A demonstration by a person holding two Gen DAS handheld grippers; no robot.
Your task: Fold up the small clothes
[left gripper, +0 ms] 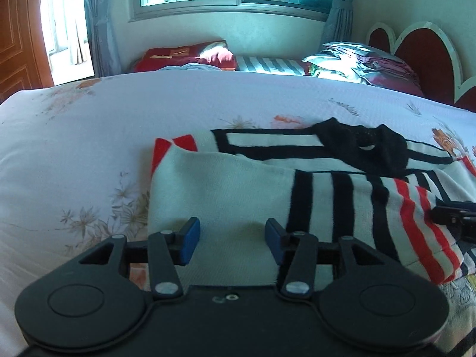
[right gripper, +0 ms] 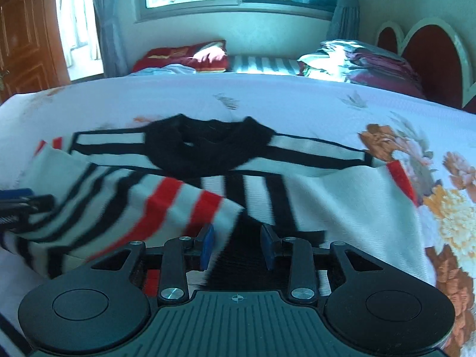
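A small white sweater (left gripper: 226, 196) with black and red stripes and a black collar (left gripper: 357, 145) lies on the bed. One sleeve (left gripper: 410, 220) is folded across its body. My left gripper (left gripper: 232, 242) is open, its blue pads just over the sweater's near white edge. In the right wrist view the sweater (right gripper: 342, 196) lies with its collar (right gripper: 205, 148) at the far side and the striped sleeve (right gripper: 142, 208) draped over the front. My right gripper (right gripper: 238, 247) is open, with the sleeve's cuff edge against its left pad (right gripper: 206, 247).
The bed (left gripper: 89, 148) has a pale floral cover. Pillows and folded bedding (left gripper: 357, 62) lie at the far side by a red headboard (left gripper: 422, 56). A window and curtains are behind, a wooden door (left gripper: 17, 35) at the left.
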